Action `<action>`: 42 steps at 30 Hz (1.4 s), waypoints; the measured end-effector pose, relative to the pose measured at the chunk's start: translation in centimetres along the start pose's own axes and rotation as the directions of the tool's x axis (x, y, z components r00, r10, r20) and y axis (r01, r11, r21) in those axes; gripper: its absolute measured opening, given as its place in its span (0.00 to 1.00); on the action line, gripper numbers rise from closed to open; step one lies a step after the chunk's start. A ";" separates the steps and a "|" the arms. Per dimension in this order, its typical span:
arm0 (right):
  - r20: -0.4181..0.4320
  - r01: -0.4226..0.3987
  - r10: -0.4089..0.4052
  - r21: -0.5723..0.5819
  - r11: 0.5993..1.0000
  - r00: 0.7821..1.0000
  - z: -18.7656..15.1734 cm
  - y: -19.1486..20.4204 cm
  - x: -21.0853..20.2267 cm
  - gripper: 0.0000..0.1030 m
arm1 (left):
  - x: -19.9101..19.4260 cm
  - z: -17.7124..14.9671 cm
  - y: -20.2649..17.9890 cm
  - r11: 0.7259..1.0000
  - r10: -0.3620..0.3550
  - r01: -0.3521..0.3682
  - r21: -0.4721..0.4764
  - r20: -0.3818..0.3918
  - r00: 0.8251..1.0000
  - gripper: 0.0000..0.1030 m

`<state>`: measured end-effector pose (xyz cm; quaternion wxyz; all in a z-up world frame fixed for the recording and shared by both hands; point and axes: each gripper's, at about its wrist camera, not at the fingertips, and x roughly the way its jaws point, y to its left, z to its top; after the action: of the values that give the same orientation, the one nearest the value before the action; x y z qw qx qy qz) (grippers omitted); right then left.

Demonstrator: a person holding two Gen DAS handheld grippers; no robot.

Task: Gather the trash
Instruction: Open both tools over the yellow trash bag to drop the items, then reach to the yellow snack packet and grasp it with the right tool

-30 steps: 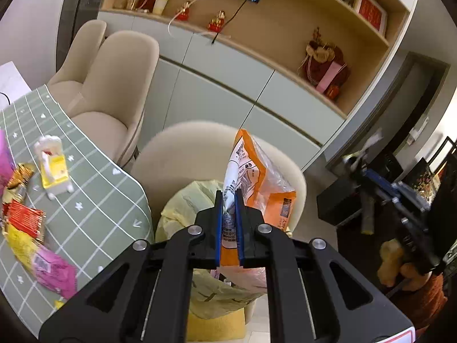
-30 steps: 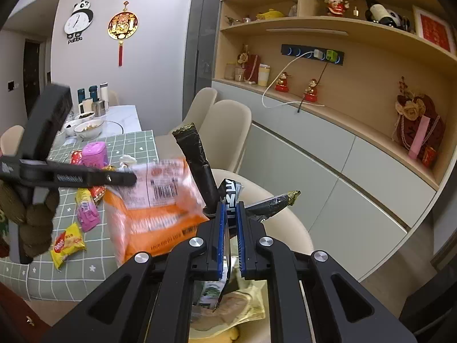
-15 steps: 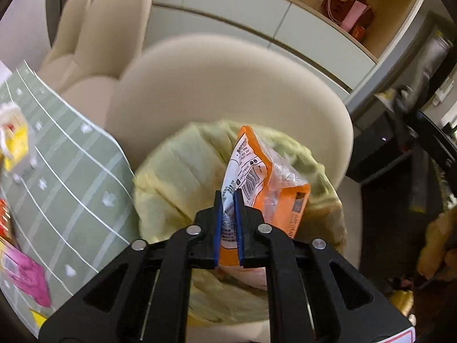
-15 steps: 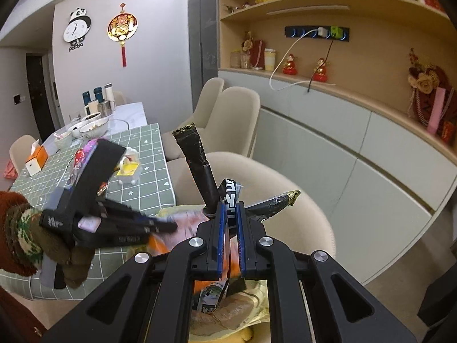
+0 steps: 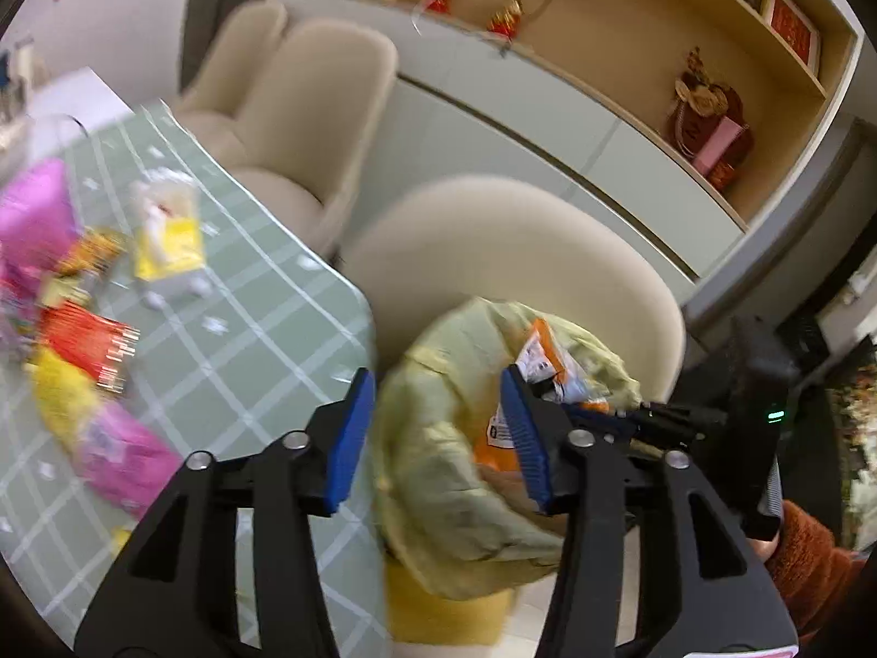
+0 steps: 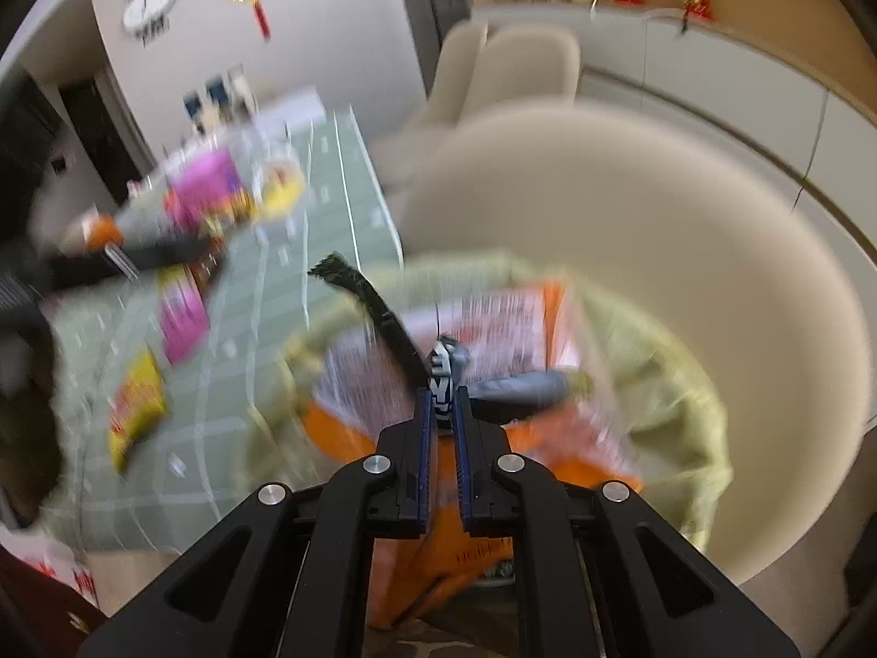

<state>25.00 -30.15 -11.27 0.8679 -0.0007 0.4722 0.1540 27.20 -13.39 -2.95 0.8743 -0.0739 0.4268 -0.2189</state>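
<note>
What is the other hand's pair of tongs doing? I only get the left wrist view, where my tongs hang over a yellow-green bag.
Observer: The right tongs are shut on a bundle of dark wrappers, held just above the bag.
Visitor: And the orange packet?
Observer: Your left tongs have just been opening, with nothing pinched between them. The right wrist view shows the orange packet lying in the bag's mouth, printed side up, under those wrappers.
Visitor: Anything else I miss?
Observer: A round wall clock hangs beyond the table.
</note>
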 end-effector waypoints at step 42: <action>0.095 -0.084 0.084 -0.007 0.996 0.992 -2.3 18.6 -3.1 0.40 | -15.3 -8.4 22.3 0.923 0.314 -0.307 -0.234 -0.009 0.949 0.53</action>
<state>16.59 -13.55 -7.29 0.8821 0.0252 0.4297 0.1911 19.57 13.78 -4.32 0.8894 -0.1101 0.4430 -0.0252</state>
